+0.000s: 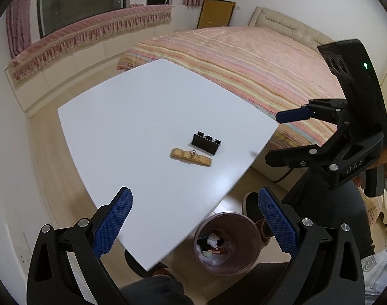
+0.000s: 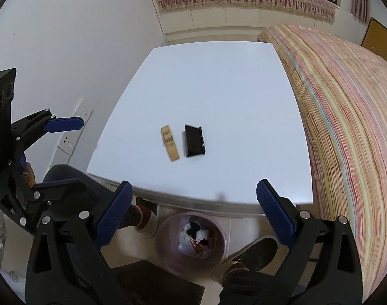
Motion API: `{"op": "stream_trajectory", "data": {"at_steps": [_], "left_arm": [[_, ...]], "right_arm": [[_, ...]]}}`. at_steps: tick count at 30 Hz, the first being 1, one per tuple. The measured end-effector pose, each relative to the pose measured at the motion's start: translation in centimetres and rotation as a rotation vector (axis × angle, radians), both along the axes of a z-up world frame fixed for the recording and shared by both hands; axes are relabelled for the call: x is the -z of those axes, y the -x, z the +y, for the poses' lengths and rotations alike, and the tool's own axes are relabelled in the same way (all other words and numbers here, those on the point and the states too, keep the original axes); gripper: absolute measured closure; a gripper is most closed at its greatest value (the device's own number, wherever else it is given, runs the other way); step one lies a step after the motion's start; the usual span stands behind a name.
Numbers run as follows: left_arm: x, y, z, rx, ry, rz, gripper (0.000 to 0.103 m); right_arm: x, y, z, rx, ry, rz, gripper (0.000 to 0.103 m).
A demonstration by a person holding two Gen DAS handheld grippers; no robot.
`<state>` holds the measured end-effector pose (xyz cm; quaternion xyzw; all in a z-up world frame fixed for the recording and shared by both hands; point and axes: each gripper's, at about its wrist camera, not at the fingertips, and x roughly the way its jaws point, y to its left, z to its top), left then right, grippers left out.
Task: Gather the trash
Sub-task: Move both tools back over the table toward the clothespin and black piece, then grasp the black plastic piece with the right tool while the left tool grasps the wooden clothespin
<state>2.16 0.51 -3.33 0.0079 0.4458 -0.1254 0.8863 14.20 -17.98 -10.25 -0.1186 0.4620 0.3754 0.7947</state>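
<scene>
On table: white square tabletop (image 2: 219, 81) held a tan wooden clothespin (image 2: 170, 143) beside a black plastic block (image 2: 194, 144).
Below edge: round brownish trash bin (image 2: 165, 251) held crumpled waste.
Left gripper (image 1: 194, 225): fingers apart, empty.
Right gripper (image 2: 193, 214): fingers apart, empty.

Black left tool (image 1: 194, 225); blue ridged pads (image 1: 112, 222); silver screws.

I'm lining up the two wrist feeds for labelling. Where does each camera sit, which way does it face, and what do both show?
Left wrist: behind the left gripper, looking down over the white table toward the bed; the right gripper shows at right.
Right wrist: behind the right gripper, looking down the table toward the window bench; the left gripper shows at left.
Shared: wooden piece, black part, trash bin, the person's shoes.
</scene>
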Motion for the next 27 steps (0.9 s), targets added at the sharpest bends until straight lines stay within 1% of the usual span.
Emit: {"op": "stream_trajectory", "data": {"at_steps": [6,9,17,20,27], "left_arm": [[0.8,-2.2,0.7,0.053,-0.007,0.016,0.008],[1.4,-3.2,1.0,0.074,-0.019,0.029,0.008],[2.5,-4.9,1.6,0.114,-0.023,0.045,0.008],[2.8,-5.4,1.9,0.143,-0.023,0.047,0.008],[3.1,-6.5,1.9,0.249,-0.040,0.040,0.008]], "right_arm": [[0.9,-2.3,2.0,-0.012,0.022,0.011,0.007],[1.4,-3.0,2.7,-0.017,0.033,0.016,0.010],[3.0,-4.5,4.5,-0.024,0.067,0.031,0.026],[3.3,-4.9,5.0,-0.031,0.077,0.033,0.034],[4.0,-5.3,5.9,-0.058,0.098,0.039,0.052]]}}
